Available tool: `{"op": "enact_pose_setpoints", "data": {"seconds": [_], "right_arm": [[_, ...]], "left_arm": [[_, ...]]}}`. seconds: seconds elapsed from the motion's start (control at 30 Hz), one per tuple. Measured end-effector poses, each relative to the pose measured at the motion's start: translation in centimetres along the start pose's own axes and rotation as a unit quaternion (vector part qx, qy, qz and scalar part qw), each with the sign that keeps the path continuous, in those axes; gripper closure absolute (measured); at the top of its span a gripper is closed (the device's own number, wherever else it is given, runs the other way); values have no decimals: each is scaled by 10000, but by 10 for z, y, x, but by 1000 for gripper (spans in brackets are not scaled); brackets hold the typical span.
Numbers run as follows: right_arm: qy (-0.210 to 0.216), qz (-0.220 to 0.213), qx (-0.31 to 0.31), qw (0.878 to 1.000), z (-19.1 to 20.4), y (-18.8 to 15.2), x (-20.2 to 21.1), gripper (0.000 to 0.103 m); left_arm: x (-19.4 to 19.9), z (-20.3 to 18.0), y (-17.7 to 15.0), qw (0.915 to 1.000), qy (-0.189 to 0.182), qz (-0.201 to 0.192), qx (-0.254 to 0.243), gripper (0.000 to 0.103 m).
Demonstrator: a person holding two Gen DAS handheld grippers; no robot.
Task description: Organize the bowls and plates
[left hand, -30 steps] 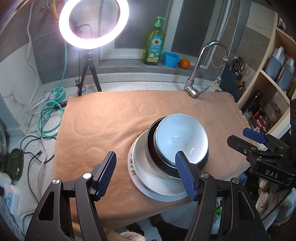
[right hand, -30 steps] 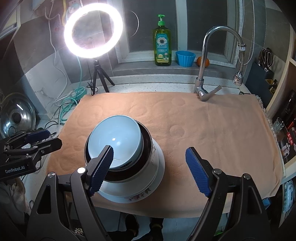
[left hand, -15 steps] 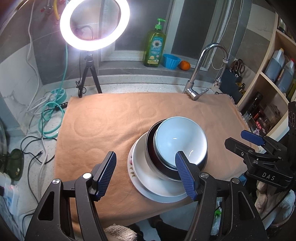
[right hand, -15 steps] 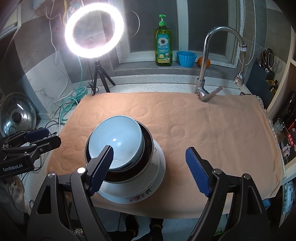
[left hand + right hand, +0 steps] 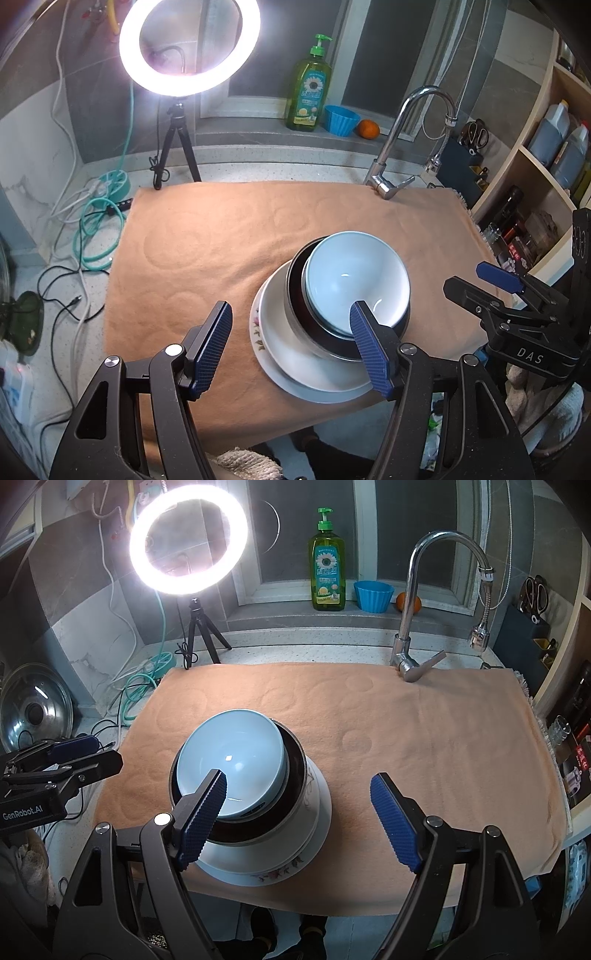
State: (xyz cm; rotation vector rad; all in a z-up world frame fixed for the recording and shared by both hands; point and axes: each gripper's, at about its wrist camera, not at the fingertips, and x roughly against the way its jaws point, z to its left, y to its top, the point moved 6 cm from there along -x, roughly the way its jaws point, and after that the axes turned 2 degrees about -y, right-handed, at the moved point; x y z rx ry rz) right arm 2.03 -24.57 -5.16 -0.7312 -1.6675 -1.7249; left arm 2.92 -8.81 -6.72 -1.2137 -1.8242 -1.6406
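Your stacking looks finished: the pale blue bowl sits in the dark bowl, on the white plate, at 6 o'clock on the tabletop. Your left hand-held gripper and right hand-held gripper are both spread, holding nothing.

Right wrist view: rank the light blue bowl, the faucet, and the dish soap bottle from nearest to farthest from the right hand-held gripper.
1. Light blue bowl: nearest, top of the stack, by the left finger of the right hand-held gripper.
2. Faucet: farther, at the towel's back edge, right of centre.
3. Dish soap bottle: farthest, on the window ledge behind.
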Motion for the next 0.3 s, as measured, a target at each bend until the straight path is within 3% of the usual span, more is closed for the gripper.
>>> {"op": "enact_pose_setpoints", "data": {"seconds": [0.3], "right_arm": [[-10, -2, -6, 10000, -1, 0, 0, 20]], "left_arm": [[6, -2, 5, 9997, -16, -232, 20, 37]]}}
